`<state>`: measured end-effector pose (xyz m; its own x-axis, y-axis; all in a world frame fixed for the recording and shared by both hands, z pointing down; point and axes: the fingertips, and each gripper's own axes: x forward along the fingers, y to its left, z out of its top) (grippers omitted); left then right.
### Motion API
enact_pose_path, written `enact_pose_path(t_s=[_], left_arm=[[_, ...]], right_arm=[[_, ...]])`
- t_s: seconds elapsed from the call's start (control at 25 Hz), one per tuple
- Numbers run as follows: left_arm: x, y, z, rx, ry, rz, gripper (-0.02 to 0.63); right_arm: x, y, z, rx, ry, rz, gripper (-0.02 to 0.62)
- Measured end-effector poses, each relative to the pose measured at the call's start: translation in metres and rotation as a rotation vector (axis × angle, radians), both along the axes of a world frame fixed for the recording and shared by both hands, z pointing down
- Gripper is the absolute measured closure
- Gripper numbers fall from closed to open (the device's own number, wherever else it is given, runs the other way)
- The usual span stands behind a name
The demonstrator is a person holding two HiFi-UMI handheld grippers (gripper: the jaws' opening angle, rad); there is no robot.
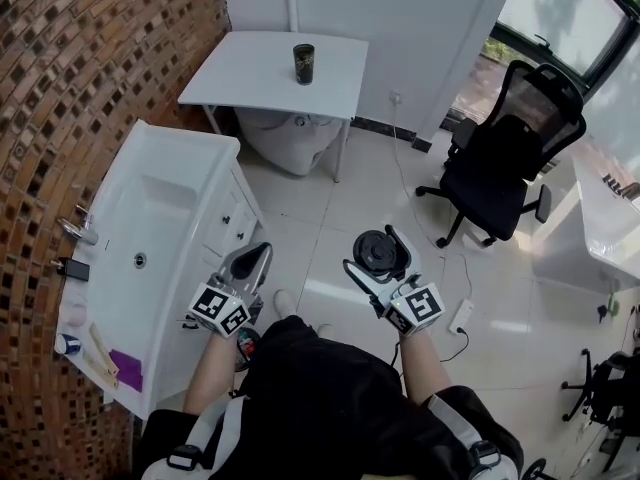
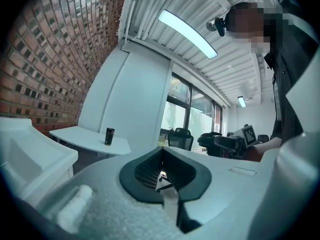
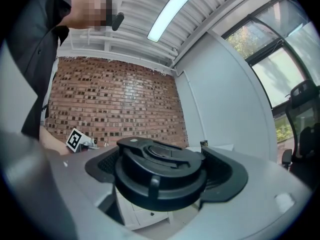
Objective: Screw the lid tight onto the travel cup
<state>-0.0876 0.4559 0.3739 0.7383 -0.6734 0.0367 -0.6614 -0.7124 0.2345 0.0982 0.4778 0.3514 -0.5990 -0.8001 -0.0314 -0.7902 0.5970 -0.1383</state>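
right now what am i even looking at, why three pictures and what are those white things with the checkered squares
There is no robot: a person wears a camera on the head and holds a two-jaw gripper in each hand. The wide picture looks down from the head; the other two come from cameras riding on each gripper, looking along its jaws. The patterned cubes are part of the grippers. The right gripper is clamped on a black lid. The left gripper is shut and empty. The dark travel cup stands on the white table ahead, beside the brick wall.
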Motion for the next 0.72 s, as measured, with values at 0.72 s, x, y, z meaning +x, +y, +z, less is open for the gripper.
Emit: enact_pose_path(t_s=[0.72], left_arm=[[-0.025,-0.184,0.002,0.019,0.048,0.034,0.604]], right_arm=[[-0.017,-0.169,-0.007,0.046,0.072,0.050,0.115]])
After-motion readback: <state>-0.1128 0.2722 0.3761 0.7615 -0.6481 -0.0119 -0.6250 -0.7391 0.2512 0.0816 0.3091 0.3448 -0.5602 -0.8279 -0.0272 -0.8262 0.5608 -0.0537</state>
